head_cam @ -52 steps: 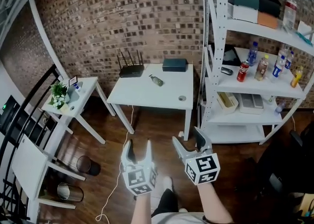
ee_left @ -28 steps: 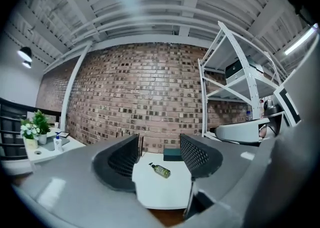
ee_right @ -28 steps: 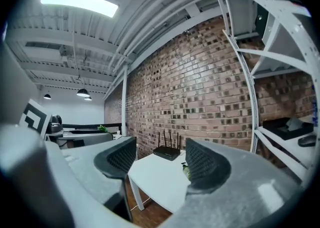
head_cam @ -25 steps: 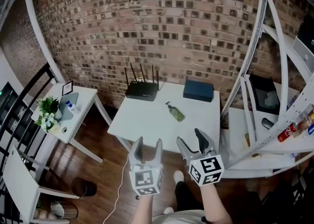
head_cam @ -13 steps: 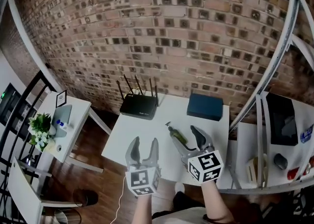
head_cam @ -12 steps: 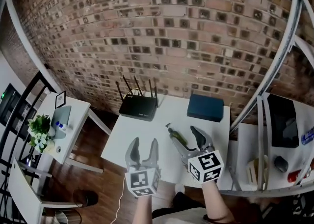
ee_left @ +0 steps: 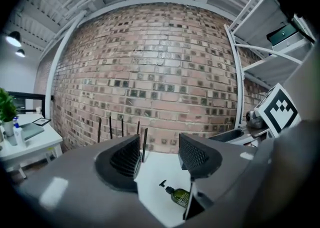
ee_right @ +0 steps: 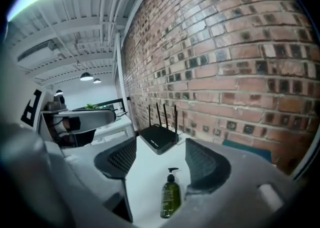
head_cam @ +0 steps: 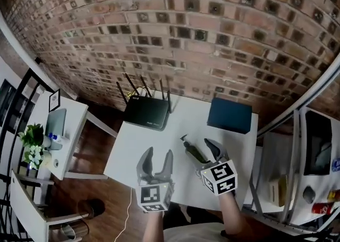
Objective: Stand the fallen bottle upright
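A brick wall point(head_cam: 186, 34) fills the background. Against it stands a white table point(head_cam: 154, 148), with white metal shelving point(head_cam: 297, 145) to its right and a smaller white side table point(head_cam: 66, 129) carrying a potted plant point(head_cam: 31, 148) to its left. On the main table, a black router point(head_cam: 147, 112) with upright antennas sits at the back left and a flat dark blue box point(head_cam: 229, 115) sits at the back right.

Both tongs hover over the table's near edge. The left tongs point(head_cam: 157, 157) are open, the jaws well apart with only bare tabletop showing between them. The right tongs point(head_cam: 203, 157) are also open, about halfway, and grip nothing.

The dark green pump bottle point(head_cam: 192, 150) lies on its side in the middle of the table, with its black pump pointing toward the router. In the head view it lies just beneath the right tongs' tips. In the right gripper view the bottle point(ee_right: 170, 197) lies lengthwise in the gap between the jaws, closer to the right-hand jaw, and neither pad presses on it. In the left gripper view the bottle point(ee_left: 179, 195) lies low, ahead of the left tongs and off to their right, partly hidden behind the right-hand jaw.
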A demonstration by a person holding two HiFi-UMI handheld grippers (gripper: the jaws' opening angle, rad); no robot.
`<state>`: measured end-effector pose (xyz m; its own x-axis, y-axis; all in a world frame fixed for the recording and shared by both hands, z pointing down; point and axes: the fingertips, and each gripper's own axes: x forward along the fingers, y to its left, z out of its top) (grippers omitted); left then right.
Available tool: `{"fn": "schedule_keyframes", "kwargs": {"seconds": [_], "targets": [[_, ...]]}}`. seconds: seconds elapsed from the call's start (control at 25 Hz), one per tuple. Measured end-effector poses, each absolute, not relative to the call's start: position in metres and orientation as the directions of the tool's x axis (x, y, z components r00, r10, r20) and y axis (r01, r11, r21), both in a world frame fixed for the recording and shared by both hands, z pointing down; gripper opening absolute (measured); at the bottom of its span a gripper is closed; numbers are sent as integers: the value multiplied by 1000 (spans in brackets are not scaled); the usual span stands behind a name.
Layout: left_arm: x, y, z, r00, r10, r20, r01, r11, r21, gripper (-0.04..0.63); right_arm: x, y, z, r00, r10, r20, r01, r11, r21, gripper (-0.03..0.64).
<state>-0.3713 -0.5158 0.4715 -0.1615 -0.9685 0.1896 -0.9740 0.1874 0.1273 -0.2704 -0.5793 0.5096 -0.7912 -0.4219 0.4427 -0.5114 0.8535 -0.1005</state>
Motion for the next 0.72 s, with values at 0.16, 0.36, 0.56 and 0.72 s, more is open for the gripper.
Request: {"fn": "schedule_keyframes", "kwargs": {"seconds": [0.16,0.36,0.56,0.72], "targets": [[-385,-535,508,-129,-958,257,-972,173,157,268,-280,-590,557,-742,-393,543,-521,848,-99,293],[-399,-546,550,-95,-938,332,-970,161,179,261,-290,-599,606,-693,-343,634,-531,838,-127,275],[-411,-560,588,-55,-924,379,-972,136,191,253,-303,-615,645,-657,-304,690,-522,843,-126,243],[-410,-565,612,-11,-911,412,-970,109,215,250,-317,-620,668,-638,-240,732,-494,856,-150,233]]}}
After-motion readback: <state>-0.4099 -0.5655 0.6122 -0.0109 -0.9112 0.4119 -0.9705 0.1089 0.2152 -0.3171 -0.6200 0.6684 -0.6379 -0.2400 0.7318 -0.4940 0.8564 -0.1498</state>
